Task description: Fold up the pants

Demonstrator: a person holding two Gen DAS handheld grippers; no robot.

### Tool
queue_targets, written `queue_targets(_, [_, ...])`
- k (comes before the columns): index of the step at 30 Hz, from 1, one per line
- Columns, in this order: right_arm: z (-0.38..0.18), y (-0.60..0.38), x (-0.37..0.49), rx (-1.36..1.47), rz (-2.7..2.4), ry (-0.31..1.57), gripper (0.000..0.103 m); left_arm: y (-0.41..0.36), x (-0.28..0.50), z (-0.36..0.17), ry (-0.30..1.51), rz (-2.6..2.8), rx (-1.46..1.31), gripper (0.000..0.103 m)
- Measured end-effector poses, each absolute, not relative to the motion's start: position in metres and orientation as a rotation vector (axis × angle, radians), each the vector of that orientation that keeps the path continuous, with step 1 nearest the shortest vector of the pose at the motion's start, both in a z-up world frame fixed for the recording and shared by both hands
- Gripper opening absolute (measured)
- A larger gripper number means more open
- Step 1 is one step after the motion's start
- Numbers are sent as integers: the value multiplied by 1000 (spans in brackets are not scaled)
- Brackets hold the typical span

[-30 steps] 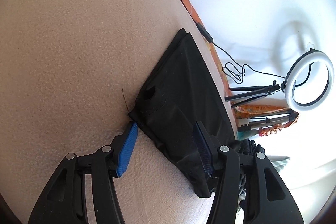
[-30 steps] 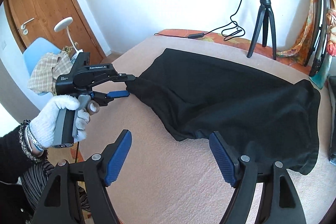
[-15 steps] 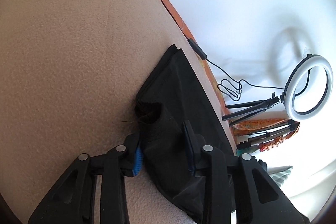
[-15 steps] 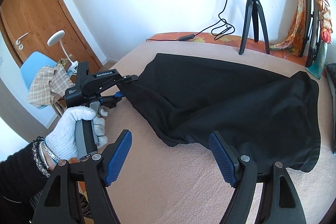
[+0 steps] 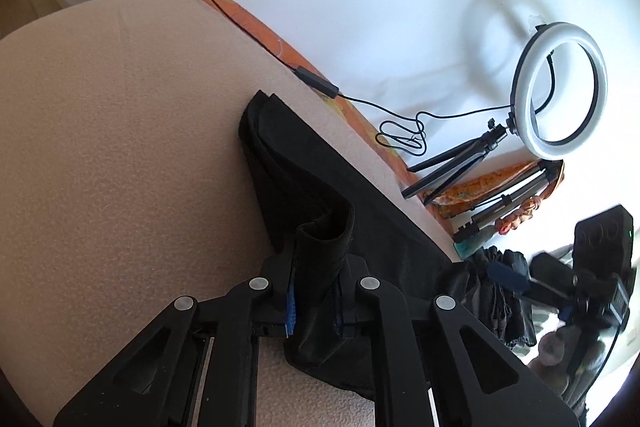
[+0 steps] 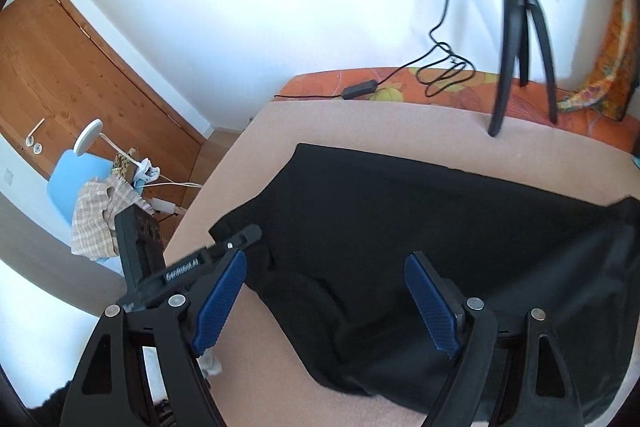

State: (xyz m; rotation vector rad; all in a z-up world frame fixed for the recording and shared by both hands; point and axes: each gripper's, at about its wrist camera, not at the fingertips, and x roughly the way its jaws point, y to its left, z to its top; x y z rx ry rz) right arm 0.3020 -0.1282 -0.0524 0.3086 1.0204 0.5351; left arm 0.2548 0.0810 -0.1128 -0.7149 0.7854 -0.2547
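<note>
The black pants (image 6: pixel 420 227) lie spread on a beige blanket (image 6: pixel 360 123). In the left wrist view my left gripper (image 5: pixel 316 291) is shut on a bunched corner of the pants (image 5: pixel 320 187) and lifts it off the blanket (image 5: pixel 120 147). It also shows at the lower left of the right wrist view (image 6: pixel 240 239), at the pants' near-left corner. My right gripper (image 6: pixel 326 303) is open and empty, low over the near edge of the pants, its blue pads (image 6: pixel 430 311) on either side of a fold.
A ring light on a tripod (image 5: pixel 556 87) stands at the far edge of the bed, with a black cable (image 5: pixel 400 135) along the orange sheet (image 6: pixel 400 87). A blue chair with cloth (image 6: pixel 92 195) and a wooden door (image 6: pixel 60 75) are to the left.
My left gripper has shut on the pants' corner and raised it. My right gripper has moved forward and down over the near edge of the pants, staying open.
</note>
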Motion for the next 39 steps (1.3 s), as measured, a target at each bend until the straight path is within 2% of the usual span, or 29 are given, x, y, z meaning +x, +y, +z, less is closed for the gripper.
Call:
queue_targets(8, [-78,-34,399,255,599,1199,78,74,249,-112,792,-297,-674,10])
queue_targets(18, [-117,50,430,-22,562,1331,73,67,250,-114,796,-309,-654,10])
queue_targets(24, [-136,57,434,-95,503,1369,41,64,250,-117,807,-321,-643,8])
queue_targets(26, [-140,51,436,-79,488,1369,24,64,251,-117,808,-322,-642,8])
queue_targets(28, [-140,44,434,-60,487,1344,10,64,254,-115,805,-322,-648,8])
queue_targets(29, [-137,40,432,-50,490,1327,6,63,255,-114,803,-325,-651,8])
queue_targets(39, [-96,-16,417,73,471,1189,2,44,247,-94,771,-410,-623,8])
